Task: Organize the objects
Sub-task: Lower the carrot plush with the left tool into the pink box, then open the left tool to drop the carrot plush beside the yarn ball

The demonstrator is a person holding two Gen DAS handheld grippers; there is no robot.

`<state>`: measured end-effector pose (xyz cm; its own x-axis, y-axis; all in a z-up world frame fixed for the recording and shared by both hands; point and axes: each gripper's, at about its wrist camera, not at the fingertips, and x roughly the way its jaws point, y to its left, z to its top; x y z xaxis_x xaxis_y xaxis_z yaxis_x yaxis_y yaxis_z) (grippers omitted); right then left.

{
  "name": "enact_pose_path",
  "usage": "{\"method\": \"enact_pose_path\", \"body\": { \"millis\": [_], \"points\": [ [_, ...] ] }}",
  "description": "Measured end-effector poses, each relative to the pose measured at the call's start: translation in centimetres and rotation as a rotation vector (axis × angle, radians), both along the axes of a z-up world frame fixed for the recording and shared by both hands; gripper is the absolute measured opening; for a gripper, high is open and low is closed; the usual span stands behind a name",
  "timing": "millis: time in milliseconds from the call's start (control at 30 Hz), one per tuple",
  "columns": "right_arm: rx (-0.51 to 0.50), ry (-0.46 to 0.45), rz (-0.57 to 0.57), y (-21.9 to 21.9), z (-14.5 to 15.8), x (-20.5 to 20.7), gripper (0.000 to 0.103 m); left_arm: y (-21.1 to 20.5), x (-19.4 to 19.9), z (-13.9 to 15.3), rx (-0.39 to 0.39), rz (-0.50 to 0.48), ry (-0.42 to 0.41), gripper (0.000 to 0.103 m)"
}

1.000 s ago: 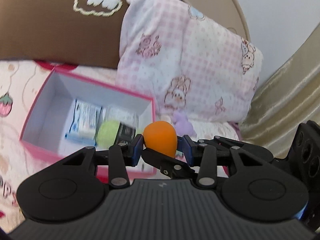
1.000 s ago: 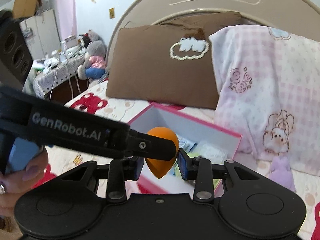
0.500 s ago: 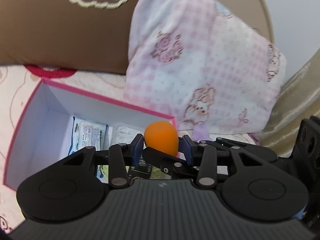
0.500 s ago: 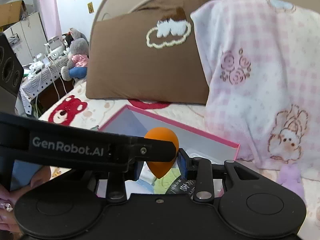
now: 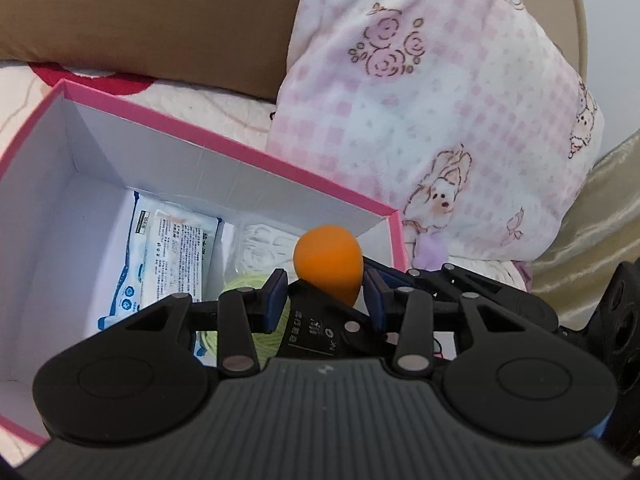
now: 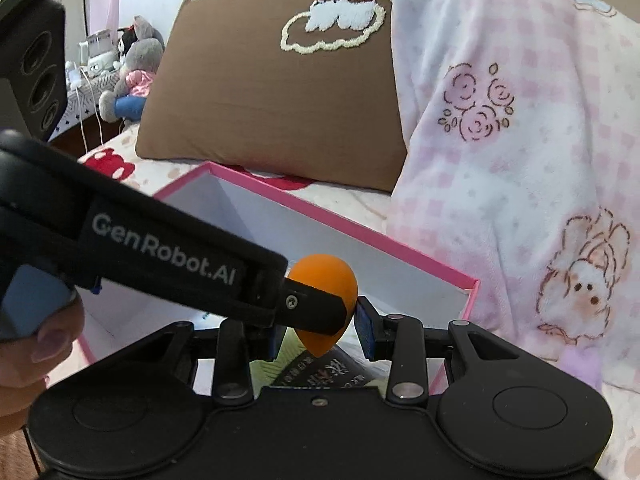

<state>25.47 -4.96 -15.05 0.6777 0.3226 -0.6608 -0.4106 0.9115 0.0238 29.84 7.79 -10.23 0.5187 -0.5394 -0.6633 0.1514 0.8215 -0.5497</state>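
Orange and matte, the teardrop sponge (image 5: 327, 264) sits lower centre in both views, round end up and point down. It hangs over the right end of the box (image 5: 240, 148) and touches nothing inside.

Both claws are pinched on it crosswise. The left claw (image 5: 326, 292) has its blue pads at the sponge's flanks. The right claw (image 6: 320, 332) has the narrow tip between its pads, and its right pad sits against the sponge's side. In the right view the left claw's black arm slants in from the left, with "GenRobot.AI" on it in white. A hand (image 6: 36, 344) shows at the lower left edge.

The box is stiff card, pink at the rim and plain white inside. In it lie:
- a glossy blue-and-white packet (image 5: 168, 256), its print too small to read
- a clear plastic pack (image 5: 264, 244)
- a pale green round thing (image 5: 256, 284)
- a black pack (image 6: 320, 376) with pale characters I cannot read

Behind the box a brown pillow (image 6: 272, 92) carries a tufted white cloud. At right is a fleecy pink-checked blanket (image 5: 440, 120) drawn with roses and rabbits.
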Motion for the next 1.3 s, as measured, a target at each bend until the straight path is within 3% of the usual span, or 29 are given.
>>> {"method": "enact_pose_path", "body": {
  "millis": [367, 667, 833, 967, 1067, 1167, 1300],
  "points": [
    [-0.059, -0.012, -0.01, -0.4, -1.2, 0.6, 0.041, -0.6, 0.6, -0.5, -0.036, -0.001, -0.09, 0.036],
    [-0.124, -0.026, -0.001, 0.2, -1.7, 0.5, 0.042, -0.8, 1.2, -1.9, -0.035, 0.015, -0.058, 0.035],
    [-0.049, 0.012, -0.025, -0.8, -2.1, 1.2, 0.042, -1.2, 1.3, -2.3, -0.019, 0.011, -0.05, 0.035],
    [-0.095, -0.013, -0.019, -0.5, -2.4, 1.1, 0.042, -1.2, 1.5, -2.7, -0.02, 0.01, -0.032, 0.035],
    [-0.104, -0.026, -0.018, -0.4, -2.5, 1.0, 0.048, -1.2, 1.6, -3.0, -0.007, 0.026, -0.026, 0.035],
    [-0.143, -0.051, -0.011, -0.1, -2.4, 0.8, 0.051, -0.8, 2.0, -3.5, -0.064, 0.072, 0.006, 0.035],
    [-0.111, -0.042, -0.018, -0.4, -2.1, 0.6, 0.051, -1.5, 1.8, -3.0, 0.001, 0.083, -0.023, 0.035]
  ]
}}
